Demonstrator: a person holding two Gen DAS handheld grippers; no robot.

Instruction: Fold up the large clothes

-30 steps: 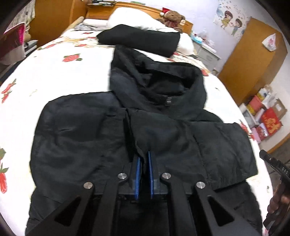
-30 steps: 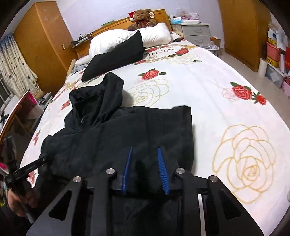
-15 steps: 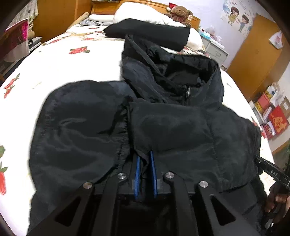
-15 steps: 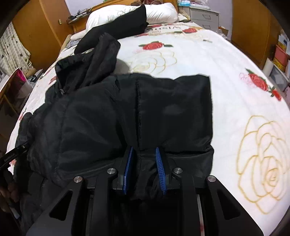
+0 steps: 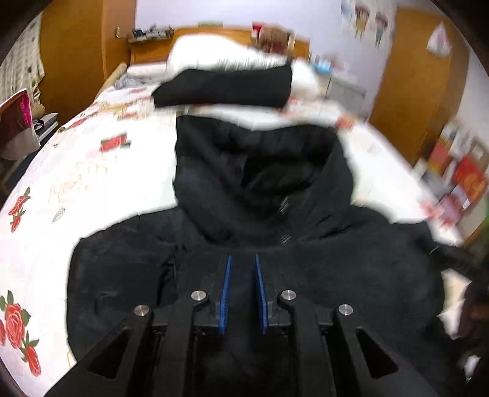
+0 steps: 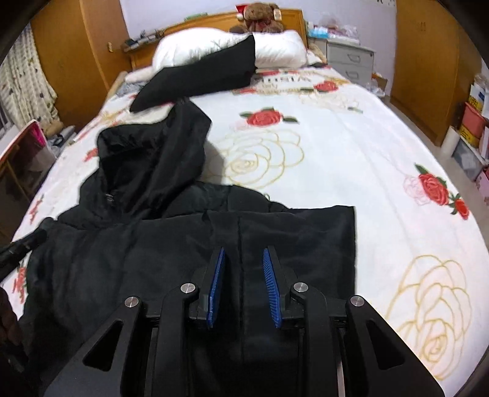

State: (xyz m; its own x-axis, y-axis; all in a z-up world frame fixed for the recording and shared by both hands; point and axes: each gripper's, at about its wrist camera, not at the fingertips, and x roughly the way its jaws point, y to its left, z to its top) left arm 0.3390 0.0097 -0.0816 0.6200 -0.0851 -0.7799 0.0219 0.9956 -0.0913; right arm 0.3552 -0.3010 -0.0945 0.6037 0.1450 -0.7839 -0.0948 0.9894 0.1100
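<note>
A black hooded jacket [image 5: 275,244] lies on the bed, hood toward the headboard, sleeves folded in over the body. The left wrist view is blurred. My left gripper [image 5: 242,258] hovers over the jacket's chest below the zipper pull, jaws apart with nothing between them. The jacket also shows in the right wrist view [image 6: 171,244]. My right gripper [image 6: 244,252] is open above its folded right edge, straddling a seam without gripping. The other gripper's tip [image 6: 21,247] shows at the left edge.
The rose-print bedsheet [image 6: 351,171] stretches to the right. A folded black garment [image 6: 198,79] leans on a white pillow [image 6: 275,45] at the headboard, with a teddy bear [image 6: 259,15] above. A nightstand [image 6: 348,58] and wardrobes flank the bed.
Both grippers have let go of the jacket's fabric and opened. The folded lower part now lies flat, and both cameras have pulled back and tilted up.
</note>
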